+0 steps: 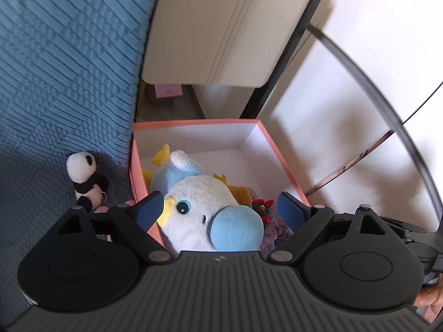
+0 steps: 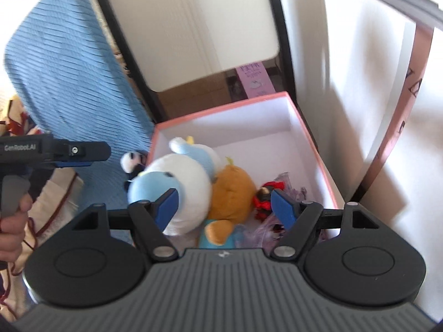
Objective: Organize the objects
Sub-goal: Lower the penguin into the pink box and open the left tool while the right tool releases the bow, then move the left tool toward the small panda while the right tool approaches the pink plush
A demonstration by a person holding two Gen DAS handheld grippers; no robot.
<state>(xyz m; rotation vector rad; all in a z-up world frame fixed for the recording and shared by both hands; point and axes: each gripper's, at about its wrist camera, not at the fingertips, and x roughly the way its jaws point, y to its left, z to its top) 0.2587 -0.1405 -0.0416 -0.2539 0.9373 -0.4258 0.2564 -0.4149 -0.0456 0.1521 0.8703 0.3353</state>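
So both grippers, left and right, spread wide, gripping nothing; fluffy white-blue plush piled in square pink box, panda outside at 9 o'clock

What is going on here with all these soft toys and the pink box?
A person is tidying soft toys into a pink box using two handheld grippers. The box already holds a white and blue plush, an orange plush and a small red and black toy. The left gripper and right gripper both hover open above the box, holding nothing. A small panda plush sits outside the box on the blue cover.
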